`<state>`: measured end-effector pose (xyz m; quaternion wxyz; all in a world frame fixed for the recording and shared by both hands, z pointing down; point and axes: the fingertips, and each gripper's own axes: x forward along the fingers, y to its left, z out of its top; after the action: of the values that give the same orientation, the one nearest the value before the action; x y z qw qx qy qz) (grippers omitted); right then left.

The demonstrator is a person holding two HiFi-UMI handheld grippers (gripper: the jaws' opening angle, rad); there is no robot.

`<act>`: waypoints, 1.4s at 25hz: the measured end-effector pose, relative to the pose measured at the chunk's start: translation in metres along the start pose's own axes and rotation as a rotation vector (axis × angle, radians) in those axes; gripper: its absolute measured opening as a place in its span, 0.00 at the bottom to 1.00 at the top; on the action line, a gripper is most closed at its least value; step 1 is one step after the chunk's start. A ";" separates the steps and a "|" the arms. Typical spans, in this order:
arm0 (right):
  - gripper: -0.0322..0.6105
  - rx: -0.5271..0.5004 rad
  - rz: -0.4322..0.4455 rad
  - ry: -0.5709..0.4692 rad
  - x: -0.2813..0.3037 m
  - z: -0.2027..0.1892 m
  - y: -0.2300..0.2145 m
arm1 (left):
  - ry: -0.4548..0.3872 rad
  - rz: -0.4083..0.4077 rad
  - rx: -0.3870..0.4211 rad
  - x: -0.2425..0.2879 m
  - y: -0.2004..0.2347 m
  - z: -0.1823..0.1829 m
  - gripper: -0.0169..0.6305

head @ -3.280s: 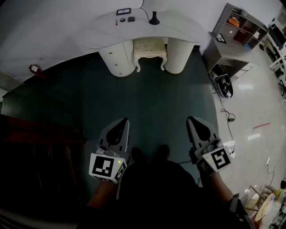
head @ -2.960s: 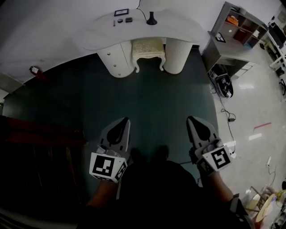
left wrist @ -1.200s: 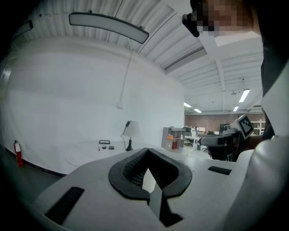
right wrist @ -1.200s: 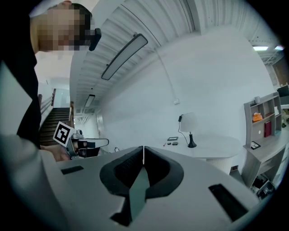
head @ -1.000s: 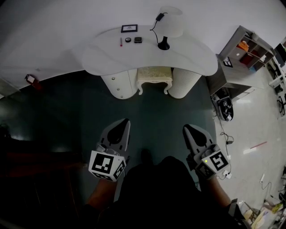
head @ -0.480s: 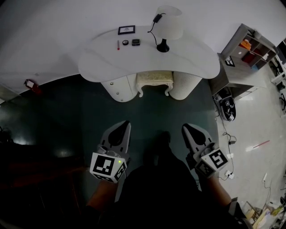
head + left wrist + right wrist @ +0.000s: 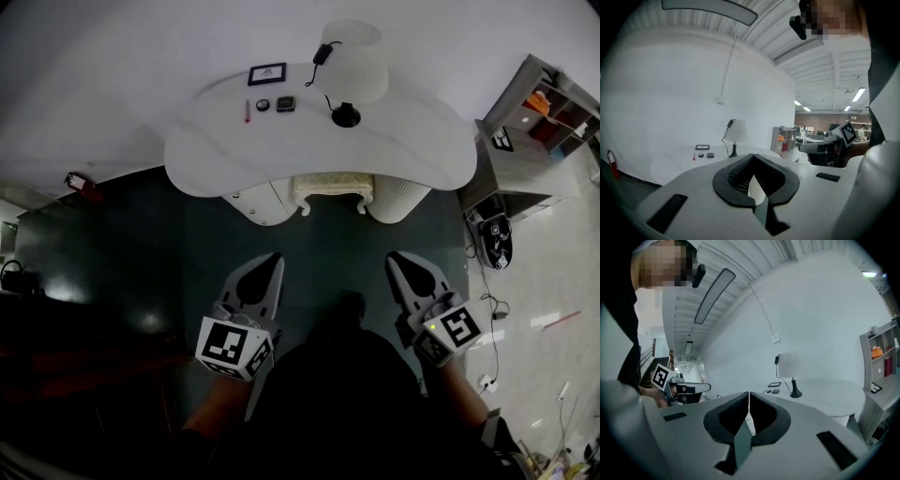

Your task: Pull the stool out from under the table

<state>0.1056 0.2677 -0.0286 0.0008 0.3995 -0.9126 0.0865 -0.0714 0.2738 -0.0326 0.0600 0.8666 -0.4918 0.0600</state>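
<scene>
White counter [image 7: 281, 150] ahead shelters the stool [image 7: 332, 190]; left gripper [image 7: 273, 259] and right gripper [image 7: 397, 258], both pressed together, should spread before clamping its seat.

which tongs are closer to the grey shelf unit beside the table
Right. The right tongs have the grey shelf unit ahead of them and off to their right. The left tongs are level with them but farther off, on the other side of the right ones.

Smooth white table [image 7: 412, 150], cloth-seated stool [image 7: 333, 187], glossy dark floor [image 7: 122, 272]
</scene>
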 end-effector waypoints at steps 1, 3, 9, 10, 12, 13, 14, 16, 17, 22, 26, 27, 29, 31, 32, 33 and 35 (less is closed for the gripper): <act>0.08 -0.005 0.011 0.000 0.005 0.003 -0.009 | -0.001 0.009 0.004 0.008 0.000 0.003 0.04; 0.08 -0.012 0.033 -0.002 0.012 0.010 -0.024 | -0.005 0.032 0.006 0.022 0.001 0.008 0.04; 0.08 -0.041 0.069 0.014 0.036 0.020 -0.049 | -0.013 0.094 0.001 0.044 0.014 0.016 0.04; 0.08 -0.040 0.071 0.016 0.040 0.020 -0.050 | -0.011 0.109 -0.001 0.046 0.018 0.016 0.04; 0.08 -0.036 0.072 0.019 0.048 0.018 -0.049 | -0.015 0.143 -0.005 0.048 0.031 0.017 0.05; 0.08 -0.035 0.072 0.022 0.052 0.017 -0.048 | -0.019 0.145 -0.013 0.049 0.036 0.017 0.05; 0.08 -0.035 0.071 0.024 0.057 0.016 -0.046 | -0.021 0.132 -0.023 0.051 0.040 0.017 0.04; 0.08 -0.038 0.067 0.027 0.068 0.015 -0.043 | -0.021 0.104 -0.031 0.056 0.049 0.015 0.05; 0.08 -0.040 0.063 0.030 0.073 0.016 -0.042 | -0.019 0.103 -0.024 0.057 0.055 0.014 0.05; 0.08 -0.063 0.032 0.003 0.094 0.016 -0.043 | -0.013 0.078 0.043 0.070 0.079 -0.006 0.05; 0.08 -0.082 0.034 0.013 0.104 -0.016 -0.056 | -0.012 0.100 0.032 0.086 0.093 -0.039 0.05; 0.08 -0.087 0.038 0.026 0.107 -0.028 -0.062 | -0.011 0.102 0.029 0.092 0.094 -0.049 0.05; 0.08 -0.092 0.042 0.040 0.114 -0.048 -0.075 | -0.006 0.100 0.001 0.107 0.097 -0.070 0.05; 0.08 -0.099 0.042 0.041 0.120 -0.068 -0.087 | 0.004 0.091 -0.028 0.123 0.097 -0.093 0.05; 0.08 -0.108 0.040 0.042 0.123 -0.078 -0.094 | 0.007 0.081 -0.027 0.131 0.096 -0.105 0.05; 0.08 -0.116 0.036 0.046 0.127 -0.090 -0.103 | 0.008 0.072 -0.020 0.140 0.097 -0.115 0.05; 0.08 -0.124 0.023 0.058 0.136 -0.117 -0.125 | -0.001 0.065 -0.003 0.159 0.101 -0.134 0.05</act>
<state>0.0964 0.1043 0.1160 0.0511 0.3854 -0.9204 0.0413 -0.0829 0.1097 0.1302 0.0592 0.8501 -0.5198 0.0605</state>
